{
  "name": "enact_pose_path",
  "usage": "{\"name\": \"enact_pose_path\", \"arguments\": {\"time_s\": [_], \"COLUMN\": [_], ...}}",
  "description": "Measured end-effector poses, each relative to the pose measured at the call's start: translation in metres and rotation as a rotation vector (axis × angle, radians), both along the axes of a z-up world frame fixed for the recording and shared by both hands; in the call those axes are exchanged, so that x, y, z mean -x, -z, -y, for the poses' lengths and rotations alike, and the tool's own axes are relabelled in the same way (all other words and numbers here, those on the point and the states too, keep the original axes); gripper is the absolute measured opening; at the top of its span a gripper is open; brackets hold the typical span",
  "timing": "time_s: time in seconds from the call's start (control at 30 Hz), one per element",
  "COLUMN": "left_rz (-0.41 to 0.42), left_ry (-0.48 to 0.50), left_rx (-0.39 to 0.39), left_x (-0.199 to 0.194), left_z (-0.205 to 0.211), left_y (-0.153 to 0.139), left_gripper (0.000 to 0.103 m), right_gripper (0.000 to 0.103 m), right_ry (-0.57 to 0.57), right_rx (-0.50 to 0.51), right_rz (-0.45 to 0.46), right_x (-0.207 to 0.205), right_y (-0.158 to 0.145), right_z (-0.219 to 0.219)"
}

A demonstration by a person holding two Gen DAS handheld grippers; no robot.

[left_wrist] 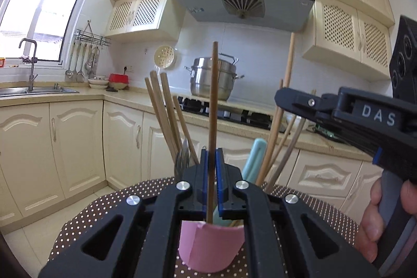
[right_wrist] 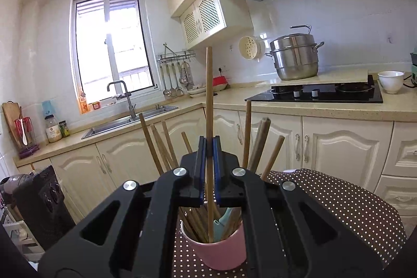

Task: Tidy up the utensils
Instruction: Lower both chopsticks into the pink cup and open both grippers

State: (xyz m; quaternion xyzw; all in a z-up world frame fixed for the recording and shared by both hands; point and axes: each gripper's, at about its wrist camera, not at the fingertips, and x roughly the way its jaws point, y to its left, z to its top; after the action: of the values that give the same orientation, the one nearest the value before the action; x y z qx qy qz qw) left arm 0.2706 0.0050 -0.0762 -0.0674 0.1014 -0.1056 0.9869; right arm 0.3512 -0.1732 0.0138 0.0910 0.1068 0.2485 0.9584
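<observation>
pink cup [left_wrist: 208, 246] set on the dotted surface [left_wrist: 104, 212] near its front edge, filled with wooden chopsticks [left_wrist: 161, 111] and a teal utensil [left_wrist: 254, 160], left claw [left_wrist: 212, 155] clenched on a dark chopstick [left_wrist: 214, 95] standing in the cup, right claw [right_wrist: 208, 145] clenched on a light chopstick [right_wrist: 208, 95] likewise

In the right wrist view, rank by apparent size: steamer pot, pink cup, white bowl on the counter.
1. pink cup, though it sits nearest the camera, so its lead over the pot is unsure
2. steamer pot
3. white bowl, clearly smallest
</observation>
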Motion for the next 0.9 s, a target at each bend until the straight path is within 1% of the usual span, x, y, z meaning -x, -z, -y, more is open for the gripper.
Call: {"name": "enact_pose_path", "arguments": {"time_s": [0.1,0.2,0.23,0.27,0.3,0.33,0.37,0.4,0.43,0.47,0.63,0.9], "left_rz": [-0.055,-0.07,-0.075,-0.077,-0.079,-0.082,-0.084,-0.089,-0.097,-0.106,-0.13,-0.164], "left_ry": [0.015,0.019,0.017,0.014,0.01,0.003,-0.002,-0.007,-0.018,-0.032,-0.108,-0.138], "left_rx": [0.007,0.025,0.027,0.028,0.027,0.026,0.025,0.021,0.013,0.001,-0.049,-0.053], "left_x": [0.0,0.004,0.006,0.008,0.01,0.013,0.015,0.018,0.019,0.021,0.029,0.039], "left_z": [-0.001,-0.005,-0.007,-0.007,-0.008,-0.009,-0.01,-0.011,-0.011,-0.012,-0.015,-0.025], "left_y": [0.004,0.002,0.002,0.0,-0.001,-0.002,-0.003,-0.005,-0.007,-0.008,-0.012,-0.017], "left_gripper": [0.007,0.008,0.01,0.021,0.03,0.042,0.046,0.047,0.052,0.055,0.06,0.063], "right_gripper": [0.006,0.006,0.006,0.006,0.006,0.006,0.006,0.006,0.006,0.006,0.006,0.006], "right_ry": [0.007,0.013,0.014,0.016,0.017,0.019,0.021,0.023,0.024,0.025,0.024,0.037], "right_rx": [0.013,0.021,0.026,0.032,0.035,0.038,0.042,0.045,0.048,0.051,0.075,0.128], "right_rz": [-0.015,-0.026,-0.028,-0.032,-0.036,-0.042,-0.047,-0.051,-0.054,-0.058,-0.071,-0.1], "right_x": [0.001,0.003,0.004,0.004,0.004,0.004,0.004,0.005,0.005,0.006,0.01,0.011], "right_y": [0.003,0.006,0.007,0.007,0.008,0.009,0.01,0.011,0.012,0.013,0.019,0.036], "right_z": [-0.001,-0.002,-0.003,-0.004,-0.004,-0.004,-0.005,-0.005,-0.006,-0.006,-0.012,-0.021]}}
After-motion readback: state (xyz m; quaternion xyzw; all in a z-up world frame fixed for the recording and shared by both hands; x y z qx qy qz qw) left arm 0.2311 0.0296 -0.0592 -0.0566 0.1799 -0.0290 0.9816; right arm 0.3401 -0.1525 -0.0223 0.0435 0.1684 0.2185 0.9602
